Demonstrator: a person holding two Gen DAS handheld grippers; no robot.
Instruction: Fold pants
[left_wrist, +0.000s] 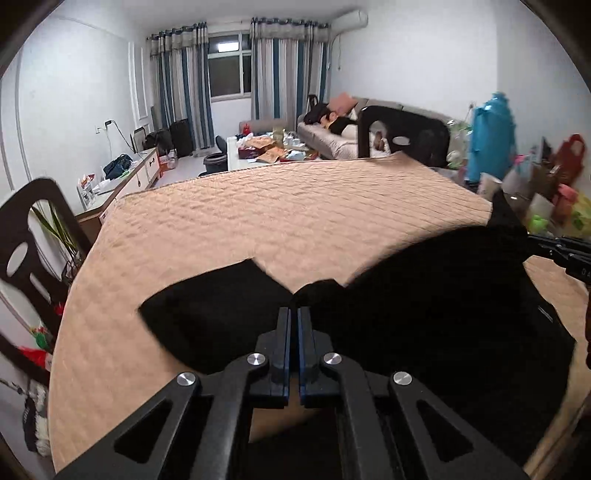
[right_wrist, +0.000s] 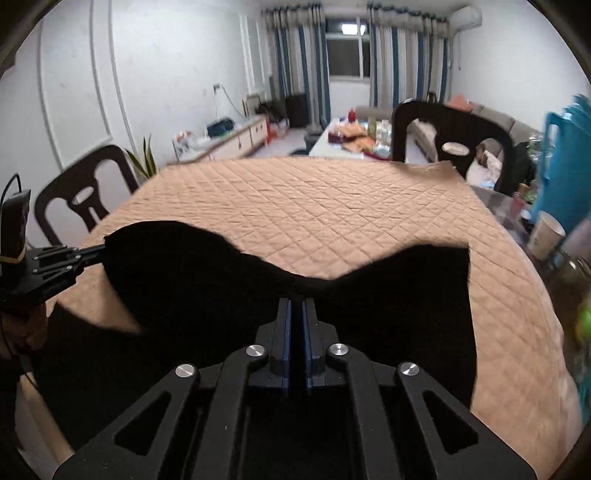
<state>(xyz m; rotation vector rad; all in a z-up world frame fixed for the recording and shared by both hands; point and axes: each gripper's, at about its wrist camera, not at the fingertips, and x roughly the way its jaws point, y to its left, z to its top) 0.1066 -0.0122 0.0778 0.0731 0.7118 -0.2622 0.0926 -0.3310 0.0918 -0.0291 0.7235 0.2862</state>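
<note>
Between the closed blue-lined fingers of the left gripper, a bunched edge of the black pants is pinched, the jaws drawn together with only a thin slit between them. From that grip the dark cloth spreads both ways: a flap lies flat on the tan quilted cover to the left, and a larger mass rises to the right, up to a raised corner held by the right gripper, seen at the frame edge. Seen from the right wrist, the right gripper is likewise clamped on the pants, its jaws nearly touching, and the fabric sags between this grip and the left gripper, which pinches the far lifted corner. Much of the garment rests on the quilted cover near its close edge. Dark chairs stand at the far side and left of the table, and a white paper cup sits by its right edge.
</note>
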